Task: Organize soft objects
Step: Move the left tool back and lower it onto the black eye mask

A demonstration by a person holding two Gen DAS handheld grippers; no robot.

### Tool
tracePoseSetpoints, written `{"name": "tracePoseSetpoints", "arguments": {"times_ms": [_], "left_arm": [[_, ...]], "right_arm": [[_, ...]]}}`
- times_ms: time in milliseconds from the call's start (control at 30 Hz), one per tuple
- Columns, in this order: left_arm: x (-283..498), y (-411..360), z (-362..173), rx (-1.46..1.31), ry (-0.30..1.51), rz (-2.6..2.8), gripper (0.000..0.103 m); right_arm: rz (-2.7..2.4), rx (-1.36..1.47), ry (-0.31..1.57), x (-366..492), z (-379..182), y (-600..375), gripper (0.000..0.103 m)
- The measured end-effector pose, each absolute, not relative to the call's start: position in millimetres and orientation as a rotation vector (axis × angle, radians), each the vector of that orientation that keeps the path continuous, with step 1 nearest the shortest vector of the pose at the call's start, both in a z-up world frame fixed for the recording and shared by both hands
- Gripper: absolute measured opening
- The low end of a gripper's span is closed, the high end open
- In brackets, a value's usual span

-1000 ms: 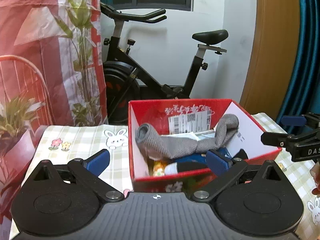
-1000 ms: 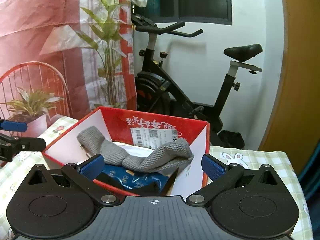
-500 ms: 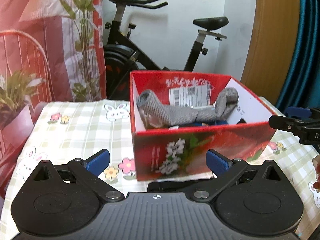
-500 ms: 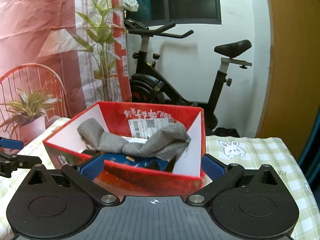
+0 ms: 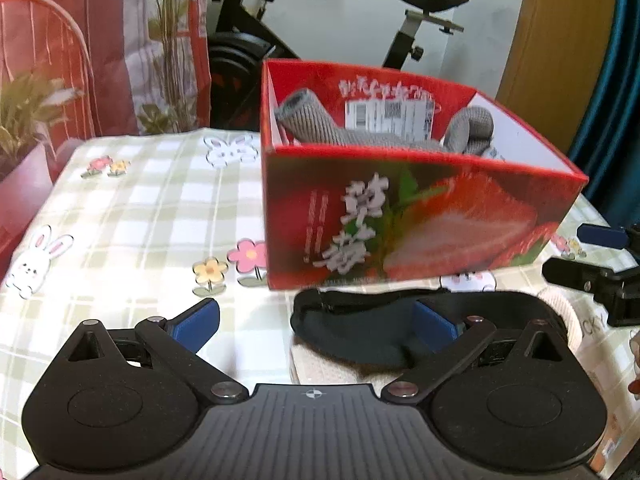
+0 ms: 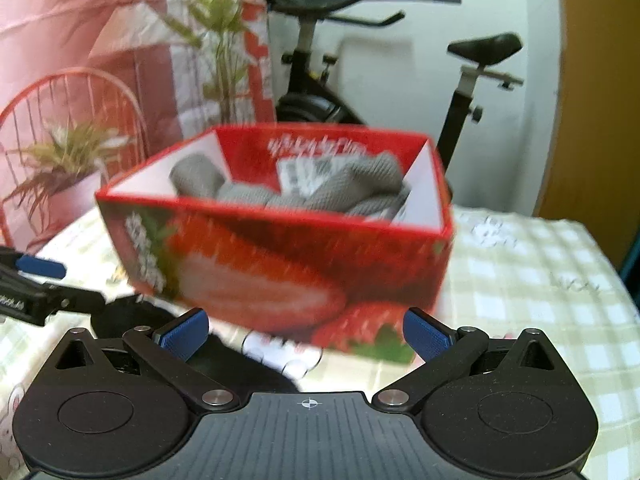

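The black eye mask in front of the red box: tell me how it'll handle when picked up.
The black eye mask lies flat and draped over a white cloth, so it is probably floppy and would sag from one pinch point. It looks thin, so likely light. Its thin strap may dangle and snag.

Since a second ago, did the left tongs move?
Yes. The left tongs backed away and down from the red box: before they looked into it, now its front wall and the black eye mask show.

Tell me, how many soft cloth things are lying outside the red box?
2: a black fabric eye mask on the checked tablecloth before the red strawberry cardboard box, and a cream knitted cloth beneath it. Others may be hidden.
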State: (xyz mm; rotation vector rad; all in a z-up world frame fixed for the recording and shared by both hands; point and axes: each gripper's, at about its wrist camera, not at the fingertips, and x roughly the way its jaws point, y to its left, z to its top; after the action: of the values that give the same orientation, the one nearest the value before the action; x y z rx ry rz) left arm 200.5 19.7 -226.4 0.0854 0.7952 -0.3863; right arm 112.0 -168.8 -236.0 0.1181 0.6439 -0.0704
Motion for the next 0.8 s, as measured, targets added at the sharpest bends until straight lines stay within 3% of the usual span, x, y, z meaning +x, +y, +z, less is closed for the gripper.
{"name": "tracePoseSetpoints", "arguments": {"times_ms": [800], "left_arm": [[215.1, 14.1, -277.2, 0.058, 0.860, -0.350, 0.103]], "right_arm": [[-0.101, 0.169, 0.839, 114.6, -285.4, -148.6, 0.103]]}}
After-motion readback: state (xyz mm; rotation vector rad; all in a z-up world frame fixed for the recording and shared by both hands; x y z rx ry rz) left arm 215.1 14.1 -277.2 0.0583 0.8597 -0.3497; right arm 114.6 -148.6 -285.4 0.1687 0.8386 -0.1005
